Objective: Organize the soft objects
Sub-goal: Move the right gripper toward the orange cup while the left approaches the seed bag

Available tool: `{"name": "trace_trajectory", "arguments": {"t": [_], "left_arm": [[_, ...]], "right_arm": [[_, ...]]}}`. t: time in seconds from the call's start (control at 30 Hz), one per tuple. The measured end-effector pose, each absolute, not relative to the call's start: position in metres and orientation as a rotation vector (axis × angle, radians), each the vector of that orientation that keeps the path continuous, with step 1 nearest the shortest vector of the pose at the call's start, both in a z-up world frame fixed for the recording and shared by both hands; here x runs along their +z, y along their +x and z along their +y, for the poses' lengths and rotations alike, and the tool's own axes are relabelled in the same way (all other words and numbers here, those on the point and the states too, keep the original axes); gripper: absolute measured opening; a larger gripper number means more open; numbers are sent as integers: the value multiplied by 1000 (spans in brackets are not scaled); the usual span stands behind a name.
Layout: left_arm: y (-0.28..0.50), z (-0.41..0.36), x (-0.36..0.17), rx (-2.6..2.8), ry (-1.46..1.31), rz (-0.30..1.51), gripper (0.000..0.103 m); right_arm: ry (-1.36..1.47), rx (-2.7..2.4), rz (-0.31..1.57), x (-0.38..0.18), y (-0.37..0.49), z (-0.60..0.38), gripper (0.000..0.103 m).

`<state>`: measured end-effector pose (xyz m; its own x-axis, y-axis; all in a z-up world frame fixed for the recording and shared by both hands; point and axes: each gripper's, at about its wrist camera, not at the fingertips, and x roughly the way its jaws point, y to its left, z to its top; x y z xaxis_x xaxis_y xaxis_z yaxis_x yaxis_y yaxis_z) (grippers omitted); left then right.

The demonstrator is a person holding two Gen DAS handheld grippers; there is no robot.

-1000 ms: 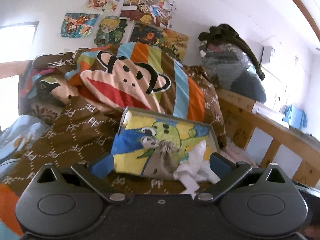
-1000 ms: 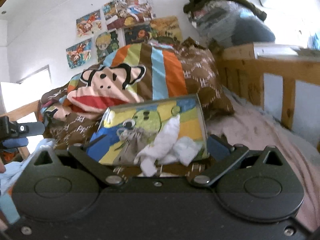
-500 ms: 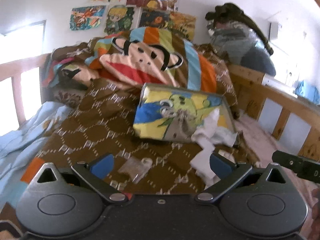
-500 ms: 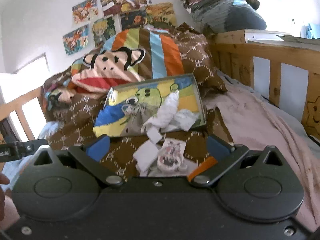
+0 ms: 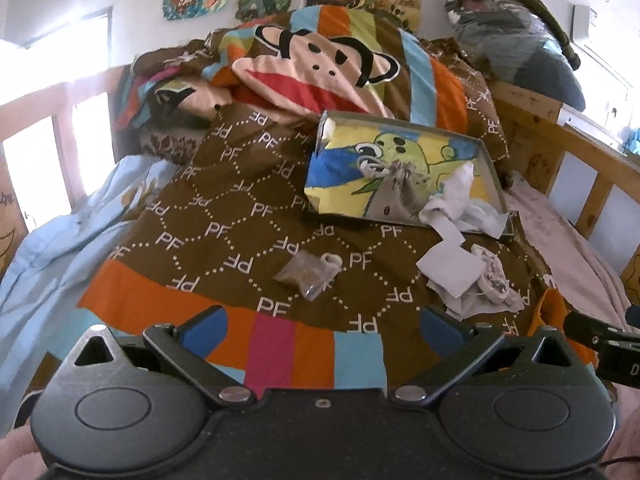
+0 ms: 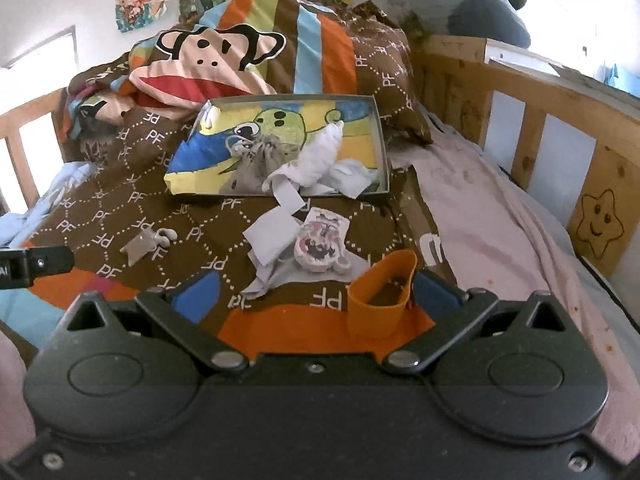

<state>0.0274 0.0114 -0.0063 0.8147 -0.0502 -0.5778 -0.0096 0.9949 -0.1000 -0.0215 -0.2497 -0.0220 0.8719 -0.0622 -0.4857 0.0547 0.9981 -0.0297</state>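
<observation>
**Inspector:** Your left gripper (image 5: pixel 322 326) hangs above the brown quilt printed with white "PF" lettering (image 5: pixel 240 216), jaws spread wide with nothing between the blue pads. Your right gripper (image 6: pixel 316 286) is likewise released and empty, over the quilt's orange border.

**Operator:** Where do the soft things lie?

**Inspector:** A shallow grey cardboard tray lined with a green cartoon picture (image 6: pixel 382 152) rests tilted against the heaped monkey-face blanket (image 6: pixel 216 64). Inside it you have a small grey drawstring pouch (image 6: pixel 260 160) and a crumpled white cloth (image 6: pixel 320 156), the cloth spilling over the tray's near rim. On the quilt just in front of the tray lies a folded white fabric square (image 6: pixel 270 236), touching a round printed soft pouch in pink and black (image 6: pixel 320 246), both on a wrinkled pale grey cloth (image 6: pixel 264 280).

**Operator:** And further to the left?

**Inspector:** A small clear packet with brownish contents (image 5: pixel 308 272) lies alone mid-quilt, well apart from the tray. An orange soft cup-shaped sleeve (image 6: pixel 380 300) stands upright just beside your right gripper's right finger; whether they touch, I cannot tell.

**Operator:** The surroundings?

**Inspector:** A wooden bed rail (image 6: pixel 532 112) runs along the right, and a pale pink sheet (image 6: pixel 492 232) lies between it and the quilt.
</observation>
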Motion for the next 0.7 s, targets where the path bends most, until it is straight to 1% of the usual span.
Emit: {"name": "trace_trajectory", "arguments": {"t": [0.7], "left_arm": [[29, -1, -10, -28, -33, 657, 102]], "right_arm": [[5, -66, 567, -31, 6, -258, 103]]}}
